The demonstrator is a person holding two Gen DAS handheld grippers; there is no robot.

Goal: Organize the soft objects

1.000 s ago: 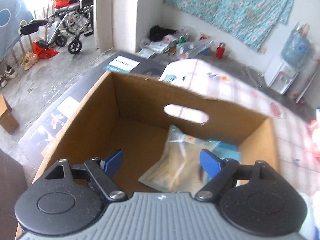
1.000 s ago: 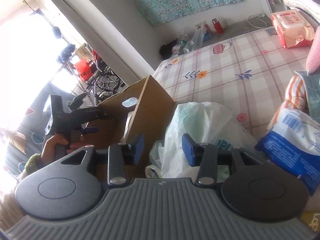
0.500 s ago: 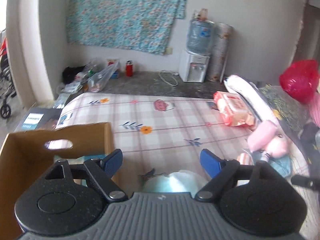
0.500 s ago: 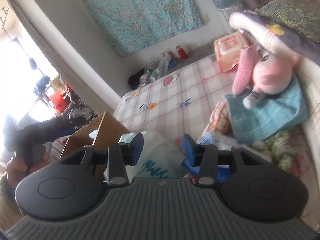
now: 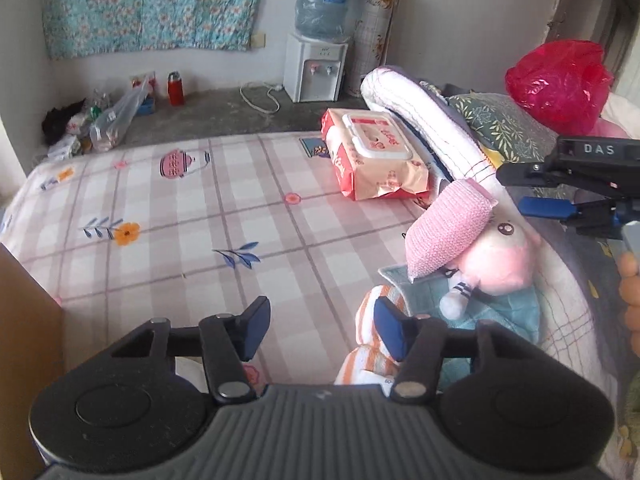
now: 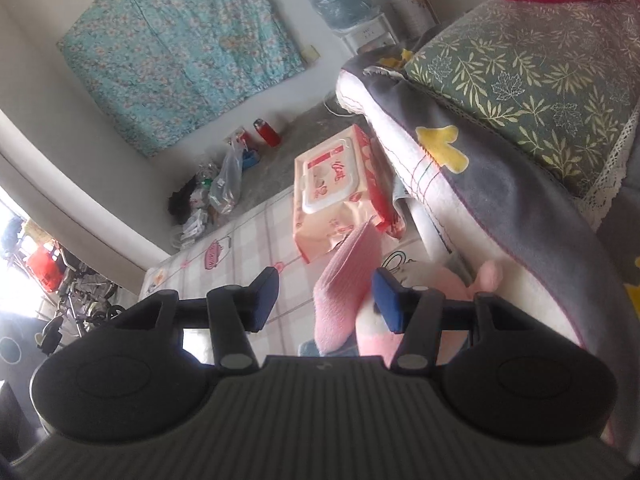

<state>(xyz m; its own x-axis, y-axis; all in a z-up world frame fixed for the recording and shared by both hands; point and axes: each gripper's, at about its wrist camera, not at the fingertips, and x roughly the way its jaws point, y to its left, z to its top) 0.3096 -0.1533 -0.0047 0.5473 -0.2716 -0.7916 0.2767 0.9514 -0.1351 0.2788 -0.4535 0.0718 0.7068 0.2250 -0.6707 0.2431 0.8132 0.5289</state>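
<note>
- The left gripper (image 5: 318, 330) hangs above the checked bedsheet (image 5: 192, 216); its jaws are closing and stand about half apart, with nothing between the blue pads.
- An orange-striped cloth (image 5: 370, 344) lies just under and beside that gripper's right pad (image 5: 390, 330); whether the two touch cannot be told.
- The pink plush toy (image 5: 492, 256) lies at the right of the bed, on a teal cloth (image 5: 500, 312), with its long knitted ear (image 5: 448, 232) stretched out toward the middle of the bed.
- The right gripper (image 6: 326, 298) points down at that toy; its jaws are opening, about half apart, and nothing is pressed between them.
- In the right wrist view the ear (image 6: 348, 280) shows in the gap between the pads, lying below them, and the toy's body (image 6: 436, 284) sits behind the right pad.
- In the left wrist view the right gripper (image 5: 548, 192) comes in from the right edge above the toy, with fingertips of the person's hand (image 5: 630, 280) below it.
- A pack of wet wipes (image 5: 376, 156) lies on the sheet beside a rolled blanket (image 5: 424, 120).
- A leaf-patterned pillow (image 6: 532, 76) rests on the blanket, with a red plastic bag (image 5: 560, 80) behind it.
- A cardboard box (image 5: 28, 312) edge shows at the left of the bed.
</note>
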